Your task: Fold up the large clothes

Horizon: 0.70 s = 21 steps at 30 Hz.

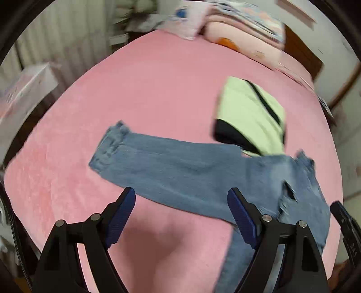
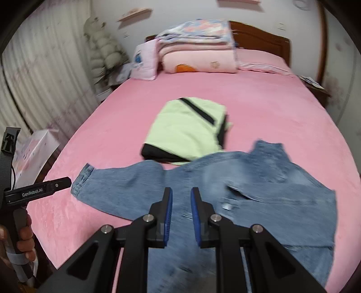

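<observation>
A bed (image 2: pixel 259 108) covered in pink fills the room, its dark wooden headboard (image 2: pixel 261 36) against a white wall (image 2: pixel 180 11) at the far end. Pale pleated curtains (image 2: pixel 45 78) hang along the left; folded blankets (image 2: pixel 198 49) are stacked near the headboard.

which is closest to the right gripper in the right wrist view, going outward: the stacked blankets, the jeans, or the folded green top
1. jeans, spread on the bed right under and ahead of the right gripper.
2. folded green top, mid-bed, just beyond the jeans.
3. stacked blankets, far end of the bed by the headboard.
</observation>
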Tool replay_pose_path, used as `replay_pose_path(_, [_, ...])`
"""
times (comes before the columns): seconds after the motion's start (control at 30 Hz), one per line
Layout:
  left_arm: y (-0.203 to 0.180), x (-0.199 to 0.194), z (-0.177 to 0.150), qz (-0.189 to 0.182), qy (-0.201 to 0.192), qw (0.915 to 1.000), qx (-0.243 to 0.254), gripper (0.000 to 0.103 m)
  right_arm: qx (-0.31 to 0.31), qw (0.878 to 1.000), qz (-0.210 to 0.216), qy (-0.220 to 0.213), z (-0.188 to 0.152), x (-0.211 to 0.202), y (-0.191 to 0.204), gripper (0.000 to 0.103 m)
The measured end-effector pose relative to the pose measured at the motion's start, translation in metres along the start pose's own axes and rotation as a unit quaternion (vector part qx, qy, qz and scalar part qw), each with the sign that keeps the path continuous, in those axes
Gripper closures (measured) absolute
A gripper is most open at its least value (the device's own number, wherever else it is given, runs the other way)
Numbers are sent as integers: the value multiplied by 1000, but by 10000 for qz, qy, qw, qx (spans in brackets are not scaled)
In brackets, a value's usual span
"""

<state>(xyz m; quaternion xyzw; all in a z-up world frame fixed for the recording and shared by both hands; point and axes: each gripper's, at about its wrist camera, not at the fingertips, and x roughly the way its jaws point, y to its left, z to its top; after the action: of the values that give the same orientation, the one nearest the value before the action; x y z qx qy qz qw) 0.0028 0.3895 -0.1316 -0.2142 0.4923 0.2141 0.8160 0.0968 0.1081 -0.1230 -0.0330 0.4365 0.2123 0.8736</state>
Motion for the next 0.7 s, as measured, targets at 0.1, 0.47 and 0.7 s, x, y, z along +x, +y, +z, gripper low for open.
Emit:
replay_pose_path(0.1, [48,33,7,-110,71,9979,-638,20,-235,9997,102,33,6,31,30,87])
replay_pose_path(0.47, [174,161,-3,-237,387,9690,-2430,21,-653,9955,364,578,-17,125,89,87])
replay_pose_path(0.7, [187,206,-15,-311,341,9578,-2837,41,-744,9928,443,832,-37,147,100,87])
